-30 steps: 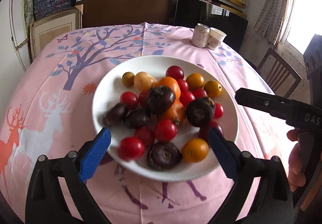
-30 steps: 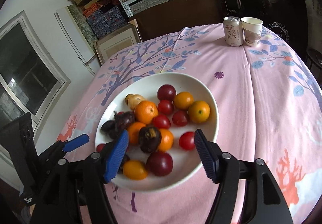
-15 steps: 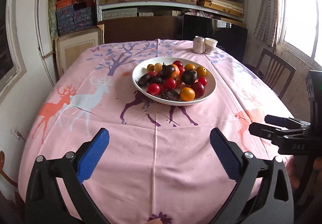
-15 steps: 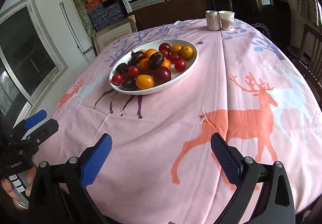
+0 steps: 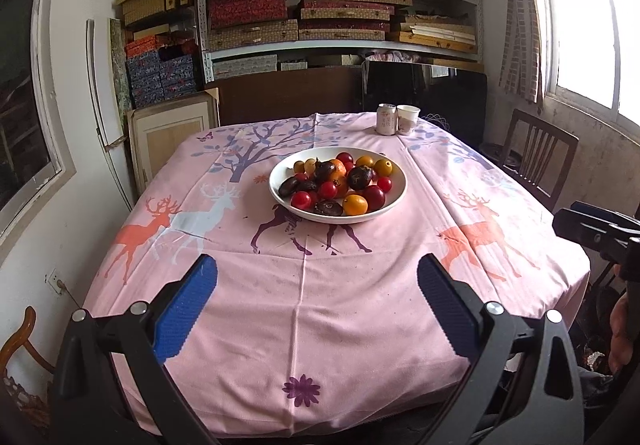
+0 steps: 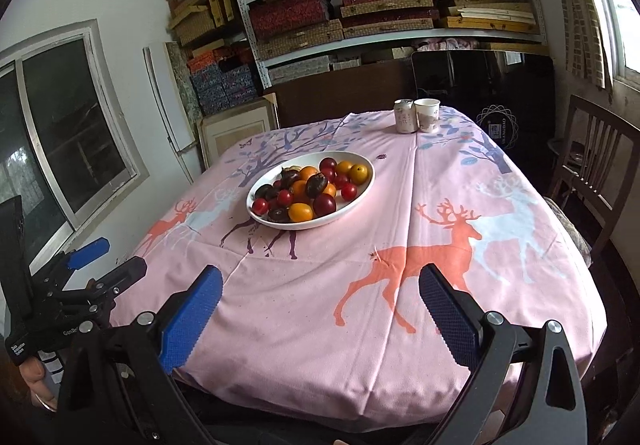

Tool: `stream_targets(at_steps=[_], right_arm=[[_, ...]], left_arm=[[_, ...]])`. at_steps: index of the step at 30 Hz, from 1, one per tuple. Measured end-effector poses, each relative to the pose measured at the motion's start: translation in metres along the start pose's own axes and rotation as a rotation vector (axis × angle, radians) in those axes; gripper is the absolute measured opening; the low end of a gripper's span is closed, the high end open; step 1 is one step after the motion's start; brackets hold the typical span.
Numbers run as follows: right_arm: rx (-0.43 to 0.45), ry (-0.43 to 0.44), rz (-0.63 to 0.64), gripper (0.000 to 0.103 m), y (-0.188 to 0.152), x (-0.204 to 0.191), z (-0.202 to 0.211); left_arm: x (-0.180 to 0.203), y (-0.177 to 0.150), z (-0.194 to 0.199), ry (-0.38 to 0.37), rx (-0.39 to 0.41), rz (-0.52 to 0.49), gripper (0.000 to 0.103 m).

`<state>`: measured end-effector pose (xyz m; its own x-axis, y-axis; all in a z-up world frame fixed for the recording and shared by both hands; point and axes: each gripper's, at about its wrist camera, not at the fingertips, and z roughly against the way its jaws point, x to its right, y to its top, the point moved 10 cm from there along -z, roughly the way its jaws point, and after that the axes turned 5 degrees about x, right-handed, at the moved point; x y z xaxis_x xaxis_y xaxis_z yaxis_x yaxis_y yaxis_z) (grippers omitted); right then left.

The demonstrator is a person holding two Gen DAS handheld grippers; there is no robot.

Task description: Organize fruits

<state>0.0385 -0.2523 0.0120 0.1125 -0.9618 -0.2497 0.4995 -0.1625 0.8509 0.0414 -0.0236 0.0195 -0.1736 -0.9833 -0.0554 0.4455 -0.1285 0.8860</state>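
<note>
A white plate (image 5: 396, 201) (image 6: 360, 197) sits mid-table on a pink deer-print cloth, heaped with red tomatoes (image 5: 301, 200), small oranges (image 5: 355, 204) (image 6: 300, 212) and dark brown fruits (image 5: 359, 177) (image 6: 316, 184). My left gripper (image 5: 316, 293) hangs open over the table's near edge, well short of the plate, nothing between its blue pads. My right gripper (image 6: 320, 297) is also open and empty over the near edge, the plate far ahead to its left. Each gripper shows at the edge of the other's view.
A drink can (image 5: 386, 119) (image 6: 405, 116) and a paper cup (image 5: 407, 119) (image 6: 427, 115) stand at the table's far edge. A wooden chair (image 5: 536, 161) (image 6: 600, 165) is at the right. Shelves of boxes (image 5: 340, 5) fill the back wall.
Both grippers have pulled back from right over the plate to the table's near edge and risen a little. The right gripper's jaws widened. The fruit stayed on the plate.
</note>
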Motion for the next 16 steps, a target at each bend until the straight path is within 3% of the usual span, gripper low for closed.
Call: stream_targets(at_steps=[16], right_arm=[[-0.025, -0.022, -0.021, 0.099, -0.012, 0.009, -0.010]], left_arm=[[-0.015, -0.007, -0.015, 0.035, -0.036, 0.047, 0.098]])
